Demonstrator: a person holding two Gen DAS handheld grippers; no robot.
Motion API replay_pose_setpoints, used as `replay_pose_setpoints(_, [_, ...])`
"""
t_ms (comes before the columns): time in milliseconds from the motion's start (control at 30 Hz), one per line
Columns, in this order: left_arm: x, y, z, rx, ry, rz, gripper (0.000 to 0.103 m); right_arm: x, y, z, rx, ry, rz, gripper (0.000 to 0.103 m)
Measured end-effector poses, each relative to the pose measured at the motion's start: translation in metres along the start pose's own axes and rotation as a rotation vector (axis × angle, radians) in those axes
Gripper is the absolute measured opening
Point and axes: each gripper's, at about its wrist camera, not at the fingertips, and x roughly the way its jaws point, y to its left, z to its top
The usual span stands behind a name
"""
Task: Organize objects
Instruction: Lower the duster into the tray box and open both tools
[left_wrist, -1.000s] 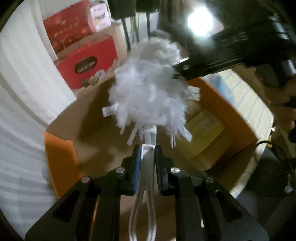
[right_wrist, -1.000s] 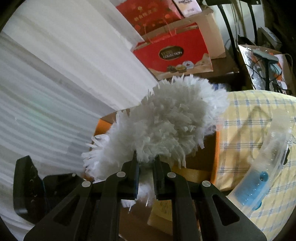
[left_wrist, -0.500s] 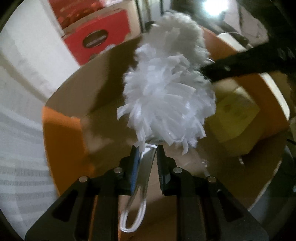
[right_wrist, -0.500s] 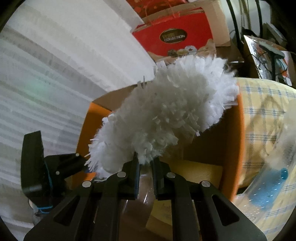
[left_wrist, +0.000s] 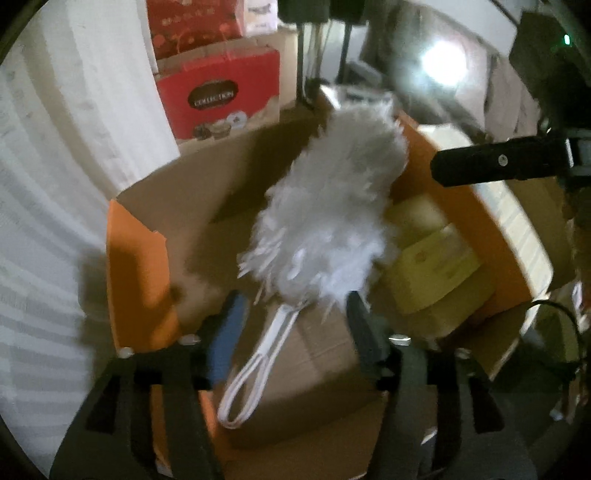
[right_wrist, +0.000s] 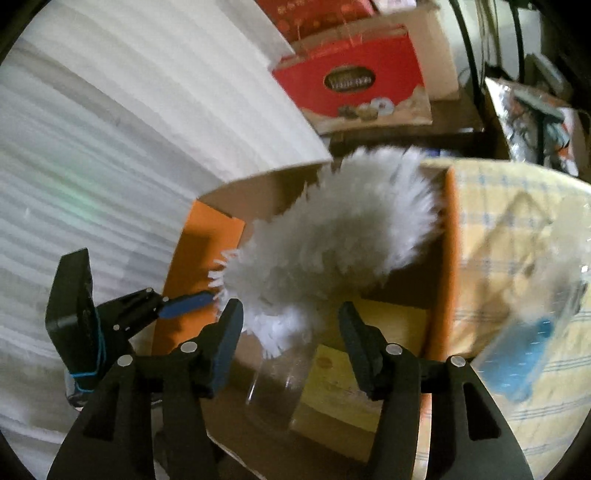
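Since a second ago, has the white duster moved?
Yes. The white duster has dropped away from both opening tools into the orange cardboard box.

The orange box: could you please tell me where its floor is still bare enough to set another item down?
Inside the orange box, bare cardboard floor shows between the orange wall flap and the white duster, and again nearer the camera beside the duster's loop handle. The far-right side is crowded: the yellow packet sits against the duster's head, filling that corner.
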Motion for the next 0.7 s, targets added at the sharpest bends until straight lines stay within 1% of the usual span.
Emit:
replay_pose_setpoints(33, [-0.004,-0.003,0.002,-0.013,-0.019,-0.013,0.068,-0.006,0.0,0.002,-0.004,-0.013,-0.002,0.059])
replay_pose_setpoints(133, [-0.016,-0.01,0.002,-0.035,-0.06,-0.035,0.077,-0.022,-0.001,0.003,-0.023,-0.049,-0.022,0.062])
replay_pose_setpoints(200, [-0.017,-0.015,0.003,-0.043,-0.074,-0.049,0.079,-0.031,-0.003,0.003,-0.033,-0.067,-0.043,0.067])
replay_pose_setpoints(333, [-0.015,-0.021,0.009,-0.059,-0.097,-0.058,0.091,-0.044,-0.011,0.001,-0.035,-0.084,-0.073,0.068])
replay_pose_setpoints(467, [-0.022,-0.035,0.008,-0.068,-0.122,-0.071,0.096,-0.059,-0.016,-0.005,-0.055,-0.106,-0.117,0.075])
replay_pose_setpoints(533, [-0.027,-0.044,0.009,-0.06,-0.148,-0.075,0.102,-0.068,-0.019,-0.01,-0.068,-0.122,-0.146,0.077])
replay_pose_setpoints(633, [-0.034,-0.053,0.01,-0.051,-0.185,-0.055,0.103,-0.08,-0.025,-0.017,-0.08,-0.137,-0.186,0.08])
replay_pose_setpoints(700, [-0.038,-0.057,0.012,-0.056,-0.203,-0.064,0.103,-0.086,-0.031,-0.02,-0.084,-0.146,-0.227,0.081])
